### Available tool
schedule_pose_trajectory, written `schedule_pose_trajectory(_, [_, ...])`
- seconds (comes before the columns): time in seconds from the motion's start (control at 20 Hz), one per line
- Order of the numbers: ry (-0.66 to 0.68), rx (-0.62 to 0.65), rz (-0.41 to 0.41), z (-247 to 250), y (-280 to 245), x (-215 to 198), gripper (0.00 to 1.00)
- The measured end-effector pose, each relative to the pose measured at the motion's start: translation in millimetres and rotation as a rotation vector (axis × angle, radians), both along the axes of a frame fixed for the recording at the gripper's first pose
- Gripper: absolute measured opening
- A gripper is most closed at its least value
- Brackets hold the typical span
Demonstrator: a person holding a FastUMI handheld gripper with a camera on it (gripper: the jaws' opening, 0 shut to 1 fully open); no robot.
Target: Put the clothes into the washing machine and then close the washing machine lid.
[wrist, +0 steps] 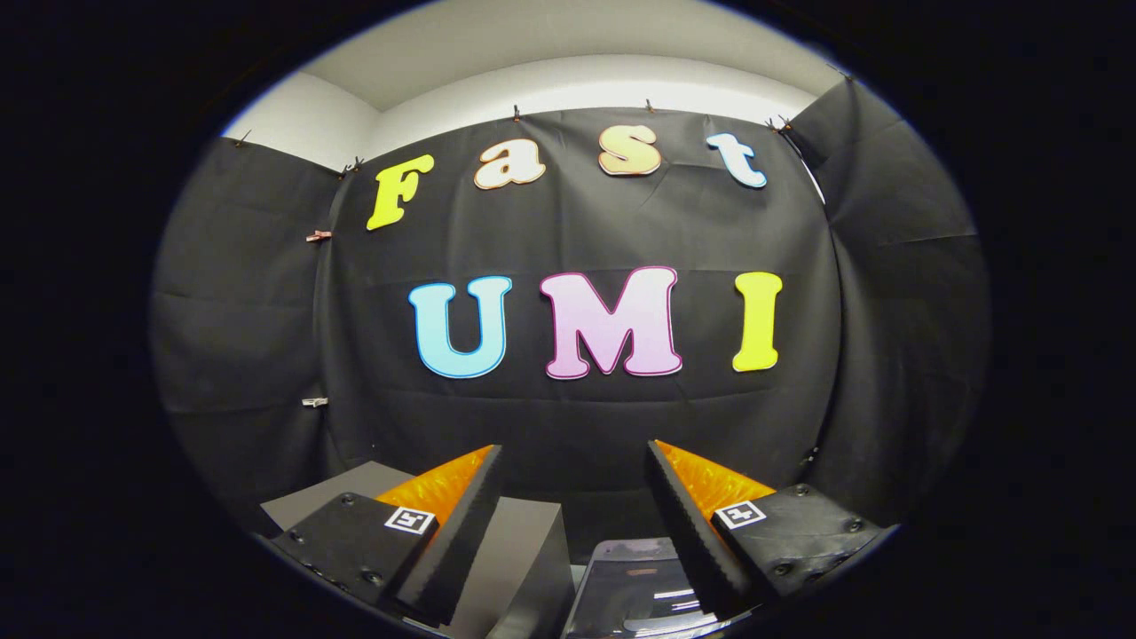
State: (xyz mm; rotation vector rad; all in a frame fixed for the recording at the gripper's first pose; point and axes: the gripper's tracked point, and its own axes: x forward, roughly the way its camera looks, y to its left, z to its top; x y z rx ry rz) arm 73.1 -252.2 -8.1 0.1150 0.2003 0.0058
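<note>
Gripper view: the gripper (572, 524) is held high and level, facing the booth's black cloth wall (586, 417). Its fingers stand wide apart with nothing between them. At the bottom centre of the frame, between and below the fingers, a dark glossy panel (635, 590) shows, probably the washer's lid; whether it is up or down I cannot tell. A grey box (524, 550) sits at lower left. No clothes are in sight. Tilting the gripper down to check drum and lid should come before any reach.
</note>
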Motion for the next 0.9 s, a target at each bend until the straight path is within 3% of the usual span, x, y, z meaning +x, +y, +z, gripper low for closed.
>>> schedule_pose_trajectory(0.9, [0.002,-0.007,0.016,-1.3,7.3,3.7,0.99])
